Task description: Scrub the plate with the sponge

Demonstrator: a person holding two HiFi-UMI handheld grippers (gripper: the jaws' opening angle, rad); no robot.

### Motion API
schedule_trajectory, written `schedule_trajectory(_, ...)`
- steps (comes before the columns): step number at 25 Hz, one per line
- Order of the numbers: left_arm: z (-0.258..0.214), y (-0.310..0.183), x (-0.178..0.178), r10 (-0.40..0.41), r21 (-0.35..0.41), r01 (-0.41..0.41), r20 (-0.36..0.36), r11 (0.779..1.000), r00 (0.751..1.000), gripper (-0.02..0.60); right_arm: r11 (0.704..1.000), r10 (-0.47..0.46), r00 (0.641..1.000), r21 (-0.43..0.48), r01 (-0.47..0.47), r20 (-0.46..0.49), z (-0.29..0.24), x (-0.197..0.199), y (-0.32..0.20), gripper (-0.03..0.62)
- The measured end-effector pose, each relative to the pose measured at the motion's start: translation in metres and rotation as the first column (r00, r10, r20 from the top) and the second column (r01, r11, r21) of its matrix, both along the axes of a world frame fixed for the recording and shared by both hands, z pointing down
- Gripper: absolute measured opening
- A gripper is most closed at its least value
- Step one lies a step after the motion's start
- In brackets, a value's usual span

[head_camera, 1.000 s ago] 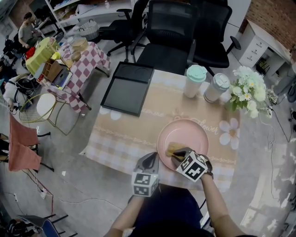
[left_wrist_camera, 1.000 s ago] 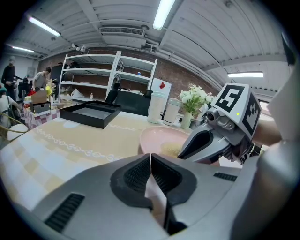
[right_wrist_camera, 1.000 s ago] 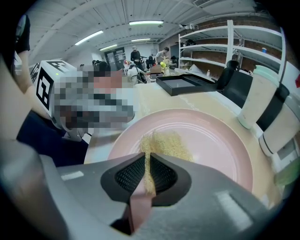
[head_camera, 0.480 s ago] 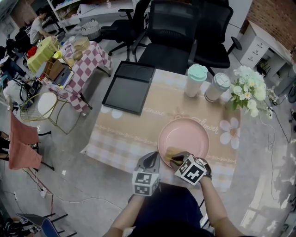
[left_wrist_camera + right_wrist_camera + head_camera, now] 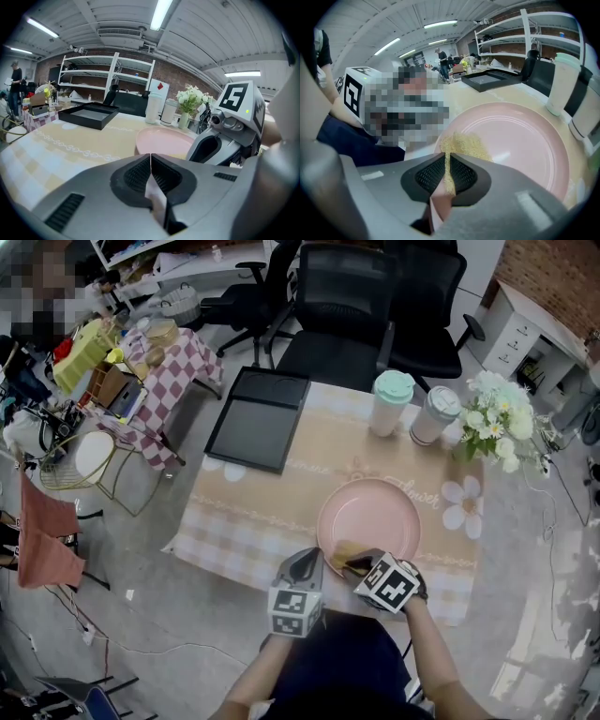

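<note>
Pink round plate [image 5: 375, 512] flat at lower centre for scrubbing | right gripper [image 5: 358, 564] pinches yellow sponge [image 5: 340, 549], seemingly against its rim | left gripper [image 5: 304, 565] closed, empty, clear

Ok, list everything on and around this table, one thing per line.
plate: one, pink, table's near right
sponge: one, yellow, on the plate's near edge
tray: one, black, table's far left corner
tumblers: two, white, one mint-lidded, one grey-lidded, far side
flowers: one bunch, white and green, far right
table: one, beige checked cloth
office chairs: two, black, behind the table
left gripper: grey, jaws together, empty
right gripper: grey, shut on the sponge
</note>
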State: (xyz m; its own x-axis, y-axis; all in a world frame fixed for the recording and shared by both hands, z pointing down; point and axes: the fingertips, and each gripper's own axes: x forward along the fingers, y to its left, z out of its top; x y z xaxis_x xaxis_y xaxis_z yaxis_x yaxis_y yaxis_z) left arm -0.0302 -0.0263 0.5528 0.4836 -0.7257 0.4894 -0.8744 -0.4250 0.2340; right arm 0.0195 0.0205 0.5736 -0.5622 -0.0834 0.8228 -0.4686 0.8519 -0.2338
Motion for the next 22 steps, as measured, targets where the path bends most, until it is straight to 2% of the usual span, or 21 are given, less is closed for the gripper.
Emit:
schedule_trajectory(8, 0.006, 0.004, 0.002, 0.007, -0.001, -0.007, 0.001, 1.000, 1.000, 0.012, 0.997, 0.034, 0.996, -0.069, -0.028, 0.087, -0.008, 0.000, 0.004, 0.032)
schedule_trajectory(22, 0.004, -0.002, 0.002, 0.004, -0.007, -0.004, 0.002, 1.000, 1.000, 0.012, 0.993, 0.004, 0.986, -0.114, 0.015, 0.165, -0.011, -0.002, 0.008, 0.032)
